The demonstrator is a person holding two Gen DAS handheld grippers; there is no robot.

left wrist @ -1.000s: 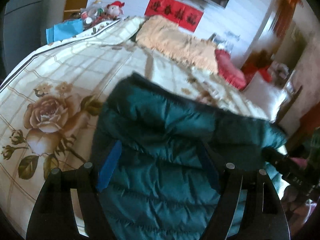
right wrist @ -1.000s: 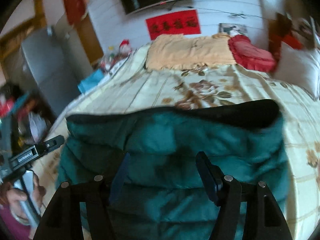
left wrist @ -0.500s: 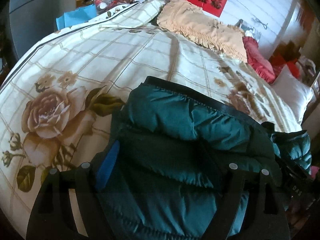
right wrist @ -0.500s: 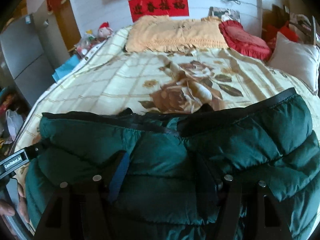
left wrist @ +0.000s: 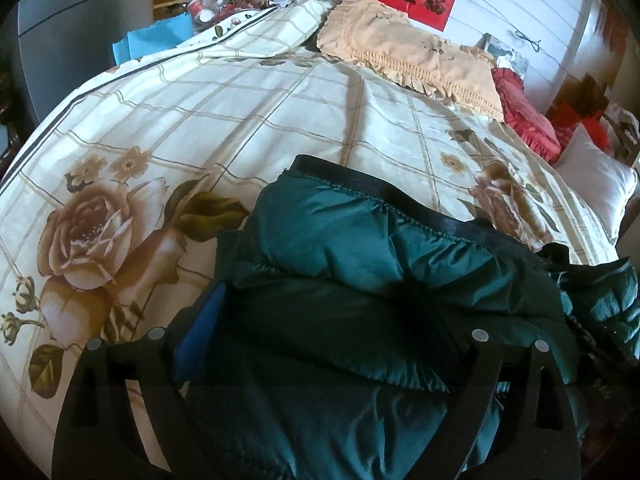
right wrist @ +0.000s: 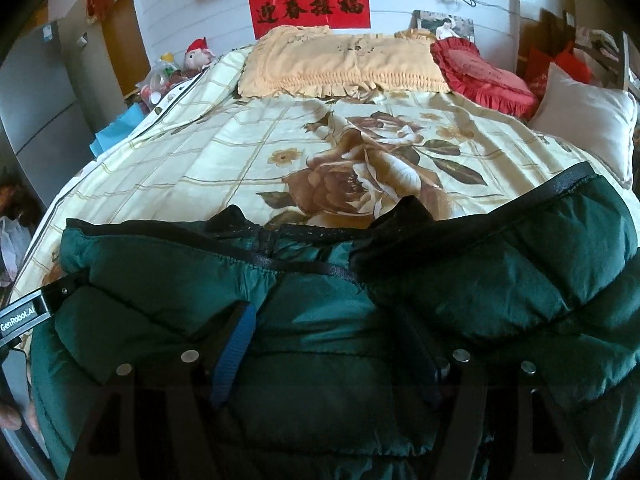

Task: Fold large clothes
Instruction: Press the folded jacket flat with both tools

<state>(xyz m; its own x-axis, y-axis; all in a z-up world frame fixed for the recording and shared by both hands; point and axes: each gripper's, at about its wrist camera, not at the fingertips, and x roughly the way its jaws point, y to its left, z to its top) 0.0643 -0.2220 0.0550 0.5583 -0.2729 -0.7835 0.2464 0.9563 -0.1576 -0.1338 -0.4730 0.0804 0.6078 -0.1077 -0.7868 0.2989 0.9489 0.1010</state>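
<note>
**Jacket pinned at both ends for the fold**

We have the jacket (right wrist: pixel 400 320) lying across the near edge of the bed (left wrist: pixel 240 120), its black hem turned toward the pillows (right wrist: pixel 340 64), so the quilt carries its weight. Our left gripper (left wrist: pixel 320 340) and right gripper (right wrist: pixel 328 340) each have fingers spread wide with puffy fabric bulging between them; we cannot tell whether they pinch it or merely press. We judge this two-point placement keeps the slippery padding level while folding.
</note>
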